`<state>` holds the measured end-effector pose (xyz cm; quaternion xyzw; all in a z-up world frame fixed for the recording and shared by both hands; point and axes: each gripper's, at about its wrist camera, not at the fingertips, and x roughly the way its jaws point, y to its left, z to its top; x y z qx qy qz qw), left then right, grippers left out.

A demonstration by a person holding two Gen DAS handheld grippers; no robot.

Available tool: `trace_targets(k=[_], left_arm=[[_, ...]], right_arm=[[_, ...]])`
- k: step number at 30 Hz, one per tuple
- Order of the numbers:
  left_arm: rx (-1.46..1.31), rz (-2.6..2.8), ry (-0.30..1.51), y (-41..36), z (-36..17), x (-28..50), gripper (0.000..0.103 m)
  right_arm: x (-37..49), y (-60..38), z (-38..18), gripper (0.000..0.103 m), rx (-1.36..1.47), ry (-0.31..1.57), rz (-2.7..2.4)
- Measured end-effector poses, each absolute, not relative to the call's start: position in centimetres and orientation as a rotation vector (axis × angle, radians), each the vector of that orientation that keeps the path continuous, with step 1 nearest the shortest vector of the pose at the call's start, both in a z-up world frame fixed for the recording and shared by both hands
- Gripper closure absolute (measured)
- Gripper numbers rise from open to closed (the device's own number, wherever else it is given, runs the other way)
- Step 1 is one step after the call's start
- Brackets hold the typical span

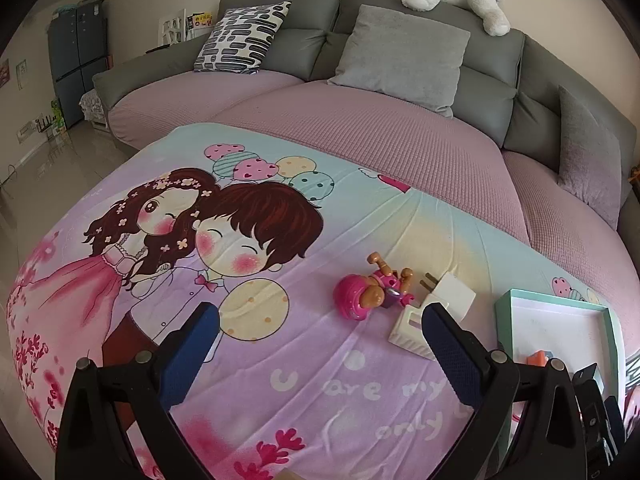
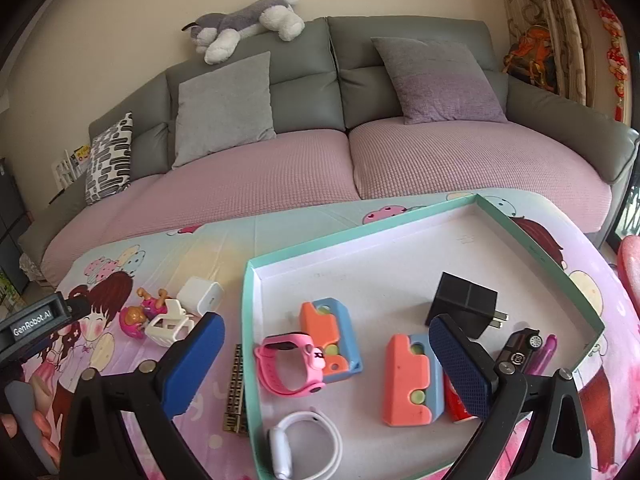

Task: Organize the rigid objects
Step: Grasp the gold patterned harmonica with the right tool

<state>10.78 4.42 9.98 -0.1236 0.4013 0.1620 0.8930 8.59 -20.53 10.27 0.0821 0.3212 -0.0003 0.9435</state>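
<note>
Both grippers empty, fingers wide: left gripper (image 1: 320, 328) lower centre near white charger (image 1: 452, 290); right gripper (image 2: 326, 344) over tray (image 2: 250, 280).

My left gripper (image 1: 320, 332) is held level, jaws spread wide, nothing between the pads. My right gripper (image 2: 326, 344) likewise: jaws wide apart, empty, angled slightly downward.

Red can (image 2: 456, 400) mostly hidden behind right tool's finger, tray (image 1: 612, 344) cut off at frame edge
</note>
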Motion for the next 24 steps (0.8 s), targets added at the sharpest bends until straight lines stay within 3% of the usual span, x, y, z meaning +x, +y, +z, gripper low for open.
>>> trace_targets(k=[8,16,24], left_arm=[[-0.295,0.355,0.854,7.6,9.2,10.2,0.002],[-0.330,0.371,0.877,9.3,8.1,9.8,0.002],[-0.310,0.378,0.958,9.5,5.7,10.1,0.002]], right_arm=[[8.7,-16.3,10.1,0.000,0.121,0.652,0.080],[8.5,-14.8,9.2,0.007,0.137,0.702,0.158],[8.5,-13.4,7.7,0.024,0.110,0.783,0.189]])
